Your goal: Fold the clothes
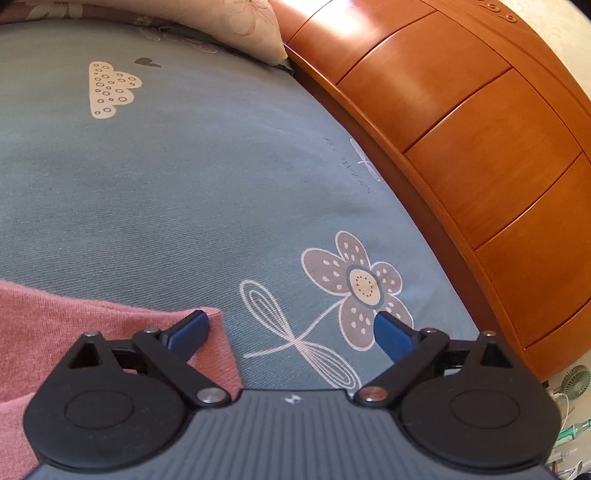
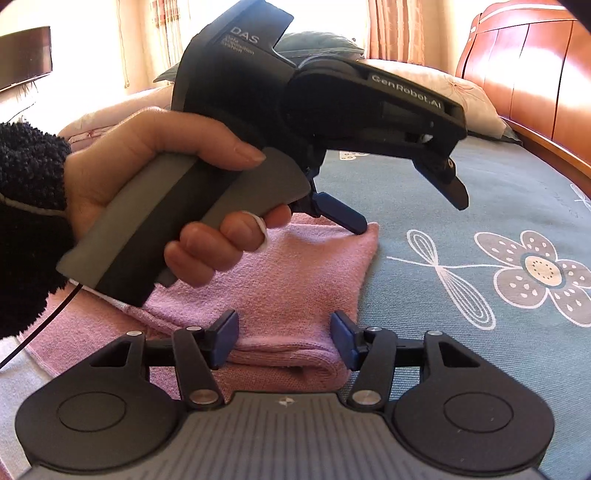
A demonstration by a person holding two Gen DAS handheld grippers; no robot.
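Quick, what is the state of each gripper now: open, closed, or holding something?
Left gripper: jaws wide open, holding nothing; one finger rests at the pink garment edge.
Right gripper: jaws open around the garment's folded edge, not pressing it.

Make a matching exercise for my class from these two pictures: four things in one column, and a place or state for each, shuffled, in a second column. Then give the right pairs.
Column one
1. folded pink knitted garment
2. left gripper
3. glossy orange-brown wooden headboard
4. pale floral pillow

Column two
A. runs along one edge of the bed
B. lies on the blue-grey flower-print bed sheet
C. jaws wide apart, one blue pad over the pink cloth's edge
D. sits at the far end of the bed, beside the wood

Pairs: 1-B, 2-C, 3-A, 4-D
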